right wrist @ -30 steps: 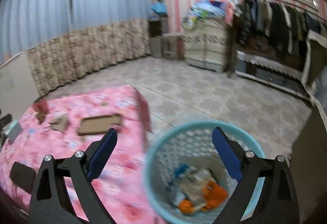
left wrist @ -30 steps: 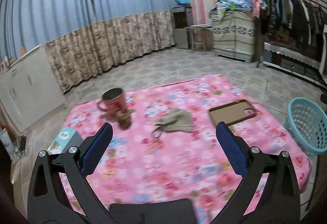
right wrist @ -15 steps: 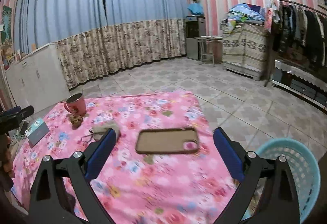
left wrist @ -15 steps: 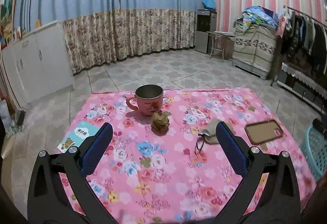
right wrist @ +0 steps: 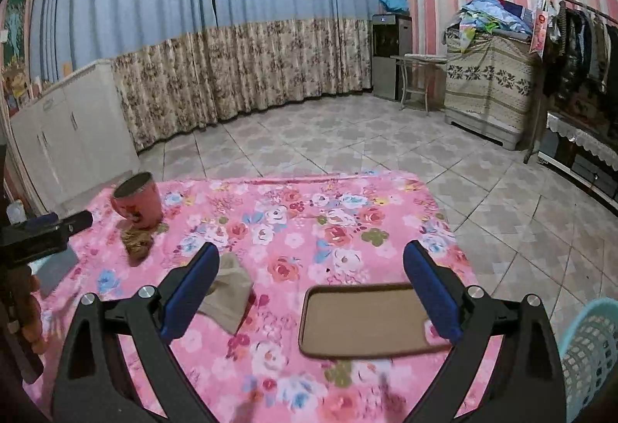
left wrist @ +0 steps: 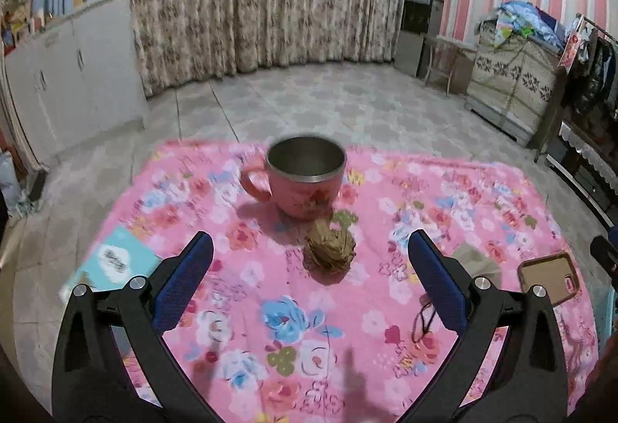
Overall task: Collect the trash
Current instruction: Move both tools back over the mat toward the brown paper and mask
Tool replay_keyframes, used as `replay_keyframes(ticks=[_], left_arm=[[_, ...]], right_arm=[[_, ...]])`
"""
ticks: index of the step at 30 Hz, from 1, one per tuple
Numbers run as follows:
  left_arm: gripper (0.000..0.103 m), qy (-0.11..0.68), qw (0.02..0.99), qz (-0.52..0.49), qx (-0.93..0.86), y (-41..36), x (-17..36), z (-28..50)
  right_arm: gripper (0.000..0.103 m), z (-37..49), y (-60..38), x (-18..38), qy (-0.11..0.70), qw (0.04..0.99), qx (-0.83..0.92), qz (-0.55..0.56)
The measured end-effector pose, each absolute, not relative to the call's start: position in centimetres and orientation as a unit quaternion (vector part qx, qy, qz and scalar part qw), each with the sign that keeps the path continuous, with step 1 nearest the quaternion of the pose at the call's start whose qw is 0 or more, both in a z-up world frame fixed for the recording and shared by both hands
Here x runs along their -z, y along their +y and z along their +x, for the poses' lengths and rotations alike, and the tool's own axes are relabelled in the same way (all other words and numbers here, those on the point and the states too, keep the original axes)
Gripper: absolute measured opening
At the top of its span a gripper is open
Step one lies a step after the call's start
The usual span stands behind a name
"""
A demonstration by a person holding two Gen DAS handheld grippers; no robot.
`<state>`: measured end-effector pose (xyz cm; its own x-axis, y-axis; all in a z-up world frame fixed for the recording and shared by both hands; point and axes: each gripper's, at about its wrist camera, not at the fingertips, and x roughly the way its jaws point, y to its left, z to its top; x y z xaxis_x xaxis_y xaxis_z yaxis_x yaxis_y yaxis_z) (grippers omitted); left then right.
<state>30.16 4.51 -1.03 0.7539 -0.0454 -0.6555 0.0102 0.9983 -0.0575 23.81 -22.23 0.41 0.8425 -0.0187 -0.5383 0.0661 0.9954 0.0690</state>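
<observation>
Reaching: left gripper (left wrist: 311, 255), jaws spread wide, empty, lined up on crumpled paper ball (left wrist: 329, 252)
Ball: on tabletop (left wrist: 293, 311), just before pink mug (left wrist: 305, 177)
Right gripper (right wrist: 309, 266): jaws released, empty
Risk: overreaching could knock the mug (it stands close)

Left claw (left wrist: 311, 259) wide apart, empty; right claw (right wrist: 311, 268) likewise, both level.

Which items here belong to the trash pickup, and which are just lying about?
Job: crumpled brown wad, blue basket, open left claw.
Lying about: pink mug, phone case, beige cloth, teal booklet.
</observation>
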Motion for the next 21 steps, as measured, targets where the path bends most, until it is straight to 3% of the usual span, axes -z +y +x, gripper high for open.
replay_keyframes(ticks=[9,15,17,21], left_arm=[[0.097,0.390,0.920,0.041,0.017,1.7,5.3,34.3],[0.064,0.422,0.905,0.034,0.039,0.8,7.1,35.8],[0.043,0.423,0.905,0.044,0.038,0.6,7.4,35.5],[0.043,0.418,0.907,0.033,0.044,1.2,6.4,34.6]], right_arm=[[0.094,26.7,-22.8,2.8,0.331,0.942,0.034,0.043],[0.094,26.9,-24.0,3.8,0.345,0.936,0.050,0.055],[0.094,27.1,-23.9,3.9,0.348,0.935,0.050,0.057],[0.094,27.2,-22.7,4.1,0.353,0.933,0.046,0.047]])
